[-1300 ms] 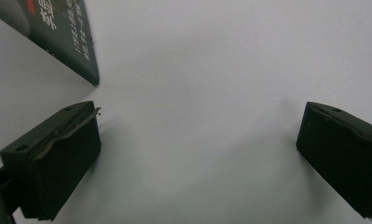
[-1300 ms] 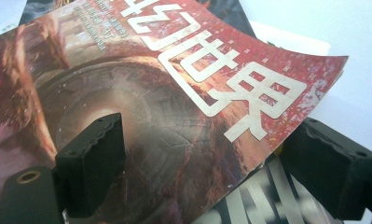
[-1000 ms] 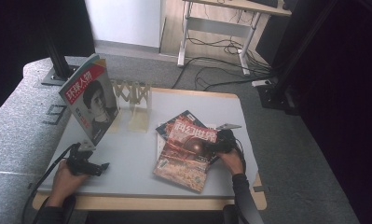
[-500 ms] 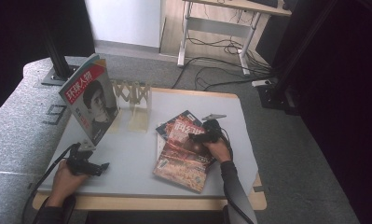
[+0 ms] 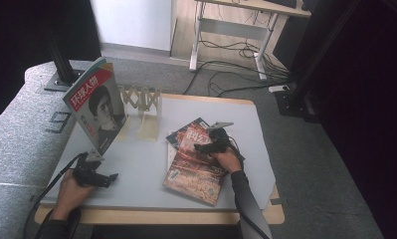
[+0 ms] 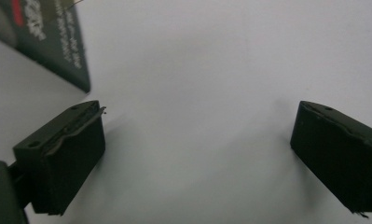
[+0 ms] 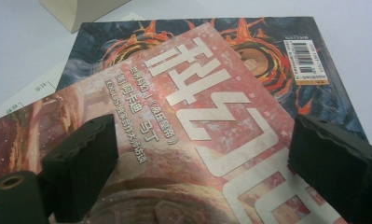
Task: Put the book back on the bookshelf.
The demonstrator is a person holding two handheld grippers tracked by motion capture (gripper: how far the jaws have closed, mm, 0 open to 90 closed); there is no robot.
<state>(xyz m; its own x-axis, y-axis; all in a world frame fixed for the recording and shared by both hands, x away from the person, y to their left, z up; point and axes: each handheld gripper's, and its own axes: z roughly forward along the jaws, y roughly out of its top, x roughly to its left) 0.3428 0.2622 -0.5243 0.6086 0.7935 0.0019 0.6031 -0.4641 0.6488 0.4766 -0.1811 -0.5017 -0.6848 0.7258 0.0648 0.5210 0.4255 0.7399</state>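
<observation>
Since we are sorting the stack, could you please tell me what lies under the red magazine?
Under the red magazine lies a dark magazine with flame art and a barcode; a white sheet peeks out. Their covered parts stay hidden.

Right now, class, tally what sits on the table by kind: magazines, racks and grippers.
Magazines: 3 – portrait magazine, red magazine, dark magazine
Wooden rack: 1
Grippers: 2 – left gripper, right gripper
Total: 6

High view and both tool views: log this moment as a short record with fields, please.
surface: white table top
stack: red-covered magazine lying on a dark flame-patterned magazine
upright: portrait-cover magazine leaning at a pale wooden rack
right tool: open, above the red cover, nothing held
left tool: open over bare table
</observation>
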